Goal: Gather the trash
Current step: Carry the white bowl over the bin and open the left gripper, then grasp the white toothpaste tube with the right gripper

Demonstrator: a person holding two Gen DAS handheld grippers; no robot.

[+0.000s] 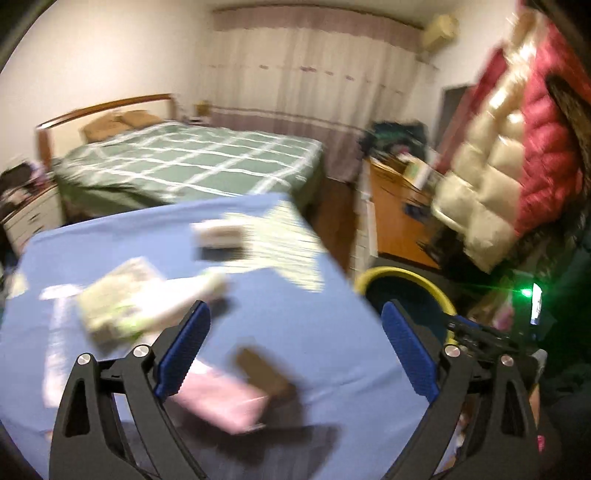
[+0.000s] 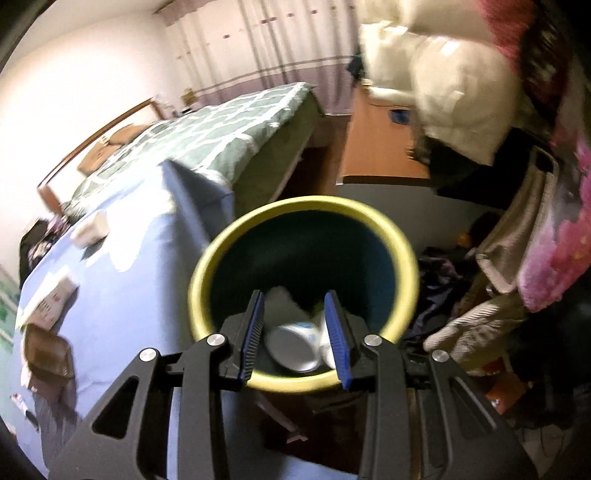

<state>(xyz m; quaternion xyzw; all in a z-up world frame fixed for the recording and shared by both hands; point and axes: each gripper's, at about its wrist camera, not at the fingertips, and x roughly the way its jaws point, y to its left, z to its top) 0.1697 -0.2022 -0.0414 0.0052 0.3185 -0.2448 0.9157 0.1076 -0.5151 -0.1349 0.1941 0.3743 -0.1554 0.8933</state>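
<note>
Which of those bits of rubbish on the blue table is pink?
The flat pink packet lying just ahead of the left claw, with a brown piece beside it. The other items further back look white or pale green.

A bedroom with plain white walls (image 1: pixel 110 48). A bed (image 1: pixel 192 166) under a green cover with a white grid stands against the far wall, with a curved wooden headboard (image 1: pixel 107 105). Pale curtains (image 1: pixel 314 74) with a mauve band hang floor to ceiling behind it. An air conditioner (image 1: pixel 439 31) sits high in the corner. An orange wooden cabinet (image 1: pixel 395 218) stands to the right, and a white drawer unit (image 1: pixel 33 218) to the left. The floor (image 1: pixel 332 206) is dark.
</note>
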